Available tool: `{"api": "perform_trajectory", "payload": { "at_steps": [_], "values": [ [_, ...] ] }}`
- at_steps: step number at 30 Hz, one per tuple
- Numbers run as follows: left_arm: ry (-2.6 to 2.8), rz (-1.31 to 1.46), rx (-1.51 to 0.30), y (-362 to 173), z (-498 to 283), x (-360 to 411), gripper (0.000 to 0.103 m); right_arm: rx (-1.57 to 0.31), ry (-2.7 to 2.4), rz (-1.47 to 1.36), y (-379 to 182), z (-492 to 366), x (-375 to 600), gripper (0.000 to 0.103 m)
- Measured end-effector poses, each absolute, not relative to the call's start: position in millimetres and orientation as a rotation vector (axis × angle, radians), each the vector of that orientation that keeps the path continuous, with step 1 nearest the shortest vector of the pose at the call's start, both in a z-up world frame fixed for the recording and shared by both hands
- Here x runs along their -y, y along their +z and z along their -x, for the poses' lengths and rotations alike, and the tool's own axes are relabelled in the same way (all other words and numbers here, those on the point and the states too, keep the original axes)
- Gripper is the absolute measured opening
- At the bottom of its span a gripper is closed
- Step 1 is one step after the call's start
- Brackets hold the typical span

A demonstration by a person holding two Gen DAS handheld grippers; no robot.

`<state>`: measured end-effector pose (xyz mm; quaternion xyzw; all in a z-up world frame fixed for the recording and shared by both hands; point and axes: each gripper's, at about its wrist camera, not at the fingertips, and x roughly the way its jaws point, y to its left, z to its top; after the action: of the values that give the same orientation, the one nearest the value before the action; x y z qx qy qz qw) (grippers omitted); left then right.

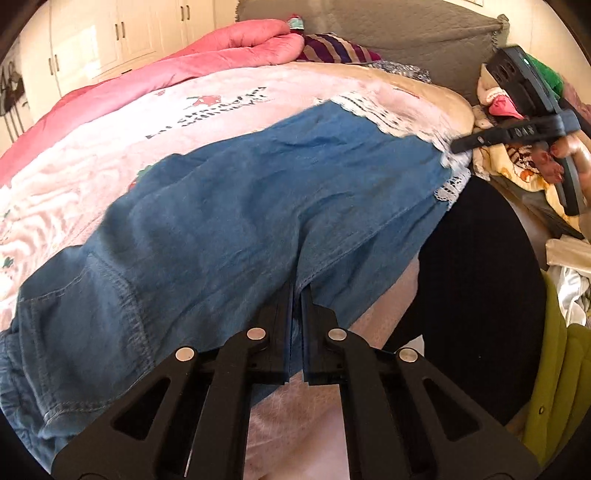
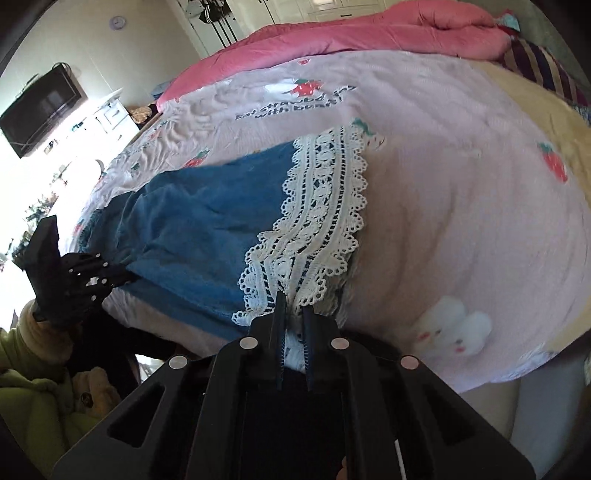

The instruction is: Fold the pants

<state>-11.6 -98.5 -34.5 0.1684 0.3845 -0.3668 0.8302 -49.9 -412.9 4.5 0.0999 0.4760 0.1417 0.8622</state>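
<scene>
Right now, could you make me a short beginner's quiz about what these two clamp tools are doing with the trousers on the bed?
1. True or false: the blue denim pants lie on a pink strawberry-print blanket.
2. What do the right gripper jaws pinch? A) white lace hem B) the pink quilt C) nothing
3. Fill in: the left gripper jaws are shut on ____ fabric.

Key: 1 true; 2 A; 3 blue denim.

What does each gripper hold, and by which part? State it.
Both hold the blue pants. The left gripper is shut on the denim's near edge; the right gripper is shut on the white lace hem.
</scene>
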Motion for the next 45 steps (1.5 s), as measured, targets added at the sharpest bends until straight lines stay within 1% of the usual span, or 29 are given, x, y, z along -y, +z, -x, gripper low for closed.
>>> {"api": "perform_trajectory", "payload": {
  "at_steps": [7,10,12,16,19,22,24,25,26,27,28,30,32,34,35,36,40,43,44,45],
  "values": [
    [-0.800,-0.358,-0.803,-29.5,17.9,90.3,0.000,-1.029,0.288,-0.203,-1.8,53.8,417.8,0.008],
    [-0.808,-0.378,-0.810,-32.2,23.0,89.3,0.000,-1.073,0.286,-0.168,-11.3,48.2,411.1,0.008],
    [-0.804,-0.386,-0.822,-35.0,24.8,87.5,0.000,-1.073,0.292,-0.160,-12.2,48.9,407.5,0.011],
    [-0.816,-0.393,-0.837,-37.0,33.2,81.0,0.000,-1.081,0.284,-0.152,-9.8,53.7,408.0,0.011],
    [-0.835,-0.394,-0.837,-38.1,39.7,77.7,0.000,-1.092,0.250,-0.149,-4.5,57.3,412.1,0.019],
    [-0.830,-0.379,-0.816,-31.6,43.3,70.7,0.000,-1.053,0.229,-0.137,10.8,61.2,411.2,0.021],
    [-0.816,-0.326,-0.787,-18.5,42.6,57.9,0.000,-1.025,0.213,-0.107,21.4,63.2,407.4,0.039],
    [-0.805,-0.309,-0.781,-14.5,42.0,53.0,0.002,-0.992,0.212,-0.088,29.3,64.9,402.0,0.040],
    [-0.774,-0.301,-0.771,-9.5,40.7,45.0,0.006,-0.963,0.227,-0.073,34.8,66.0,396.0,0.040],
    [-0.746,-0.296,-0.762,-6.5,40.1,38.9,0.020,-0.935,0.256,-0.061,39.8,66.2,387.0,0.040],
    [-0.704,-0.279,-0.758,-3.3,37.1,28.6,0.030,-0.902,0.314,-0.039,44.3,65.1,367.9,0.040],
    [-0.628,-0.236,-0.769,0.1,30.8,10.5,0.032,-0.877,0.401,0.009,44.8,62.3,338.1,0.042],
    [-0.513,-0.184,-0.785,1.7,22.6,-13.4,0.042,-0.860,0.503,0.101,37.4,57.8,292.8,0.042],
    [-0.387,-0.170,-0.789,2.0,18.1,-33.2,0.061,-0.850,0.577,0.196,25.7,54.1,251.9,0.042],
    [-0.333,-0.172,-0.792,2.4,16.4,-39.5,0.066,-0.847,0.599,0.240,19.6,52.8,235.2,0.042],
    [-0.285,-0.161,-0.799,1.6,14.5,-47.2,0.068,-0.840,0.620,0.285,14.3,52.2,220.9,0.042],
    [-0.266,-0.069,-0.815,-0.2,8.1,-64.4,0.068,-0.798,0.636,0.495,-9.5,54.7,183.0,0.042],
    [-0.244,-0.099,-0.795,-1.9,3.7,-62.6,0.068,-0.776,0.622,0.548,-16.5,53.8,176.7,0.041],
    [-0.233,-0.124,-0.792,-4.5,1.5,-61.8,0.068,-0.776,0.619,0.562,-19.0,53.1,173.9,0.034],
    [-0.206,-0.147,-0.784,-6.6,-0.2,-61.6,0.069,-0.783,0.615,0.578,-23.2,52.9,172.2,0.020]
  ]
}}
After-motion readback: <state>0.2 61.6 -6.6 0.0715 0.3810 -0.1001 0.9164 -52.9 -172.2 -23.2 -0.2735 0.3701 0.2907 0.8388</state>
